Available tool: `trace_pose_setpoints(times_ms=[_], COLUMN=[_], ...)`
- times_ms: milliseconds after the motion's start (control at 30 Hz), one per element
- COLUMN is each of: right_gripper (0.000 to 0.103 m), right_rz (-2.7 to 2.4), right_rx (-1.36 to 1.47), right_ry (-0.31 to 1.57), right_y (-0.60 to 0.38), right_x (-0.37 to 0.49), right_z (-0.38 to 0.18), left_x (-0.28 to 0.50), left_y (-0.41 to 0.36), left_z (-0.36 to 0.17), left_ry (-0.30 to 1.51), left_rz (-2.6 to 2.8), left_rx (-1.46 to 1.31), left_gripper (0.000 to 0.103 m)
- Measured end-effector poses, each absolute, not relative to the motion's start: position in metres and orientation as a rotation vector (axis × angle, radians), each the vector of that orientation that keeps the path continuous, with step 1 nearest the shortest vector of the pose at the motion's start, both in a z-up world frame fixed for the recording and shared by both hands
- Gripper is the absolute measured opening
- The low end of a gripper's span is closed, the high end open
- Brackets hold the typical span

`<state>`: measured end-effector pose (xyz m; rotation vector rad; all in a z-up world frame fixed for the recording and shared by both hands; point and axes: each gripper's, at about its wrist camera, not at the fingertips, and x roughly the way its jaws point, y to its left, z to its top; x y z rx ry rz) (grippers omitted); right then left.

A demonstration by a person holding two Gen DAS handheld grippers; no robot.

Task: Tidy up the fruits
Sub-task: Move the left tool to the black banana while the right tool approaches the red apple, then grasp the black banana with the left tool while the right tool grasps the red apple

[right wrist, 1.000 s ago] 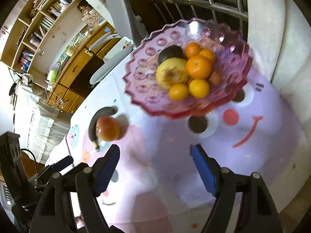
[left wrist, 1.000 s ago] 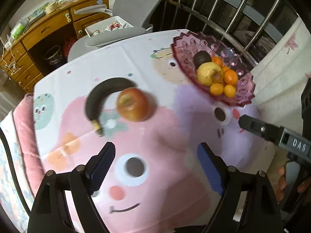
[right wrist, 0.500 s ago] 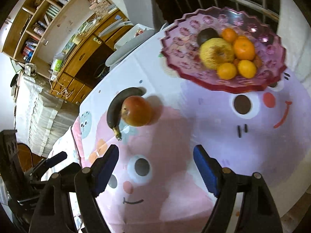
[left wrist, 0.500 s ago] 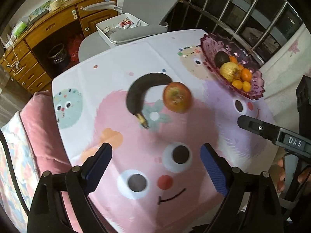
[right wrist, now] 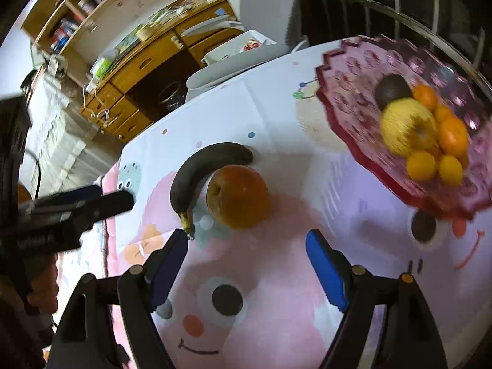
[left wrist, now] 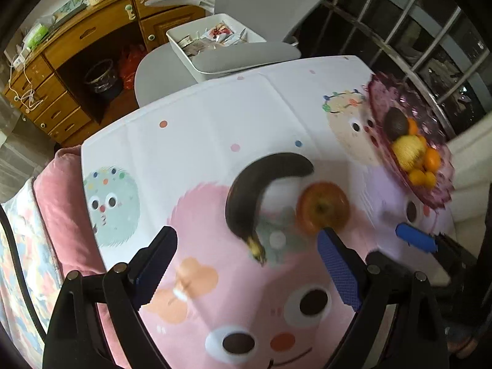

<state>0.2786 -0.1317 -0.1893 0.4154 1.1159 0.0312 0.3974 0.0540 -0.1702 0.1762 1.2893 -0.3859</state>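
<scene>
Both tools stand apart and empty: left tool, which has just been opening with nothing between its jaws, should straddle the blackened banana at frame centre, right tool the apple touching it, then carry both to the pink fruit bowl upper right on the table.

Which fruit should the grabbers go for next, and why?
Probably the right gripper should ease down over the apple. It lies loose on the tablecloth right ahead of those open jaws, touching the dark banana, while the pink bowl already holds the other fruit.
</scene>
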Motion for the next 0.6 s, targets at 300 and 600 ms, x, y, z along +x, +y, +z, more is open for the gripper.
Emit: trace_pose_setpoints(times_ms=[300, 600], right_gripper=[0.08, 0.08], right_rz=[0.086, 0.106], right_rx=[0.237, 0.121], right_ry=[1.085, 1.051], right_y=[-0.114, -0.102], right_x=[0.299, 0.311], right_z=[-0.21, -0.23], left_x=[0.438, 0.455], left_y=[0.034, 0.027], left_z=[-0.226, -0.265], left_ry=[1.345, 1.4], left_rz=[-0.328, -0.275], left_rx=[0.18, 0.185], left_gripper=[0.092, 0.092])
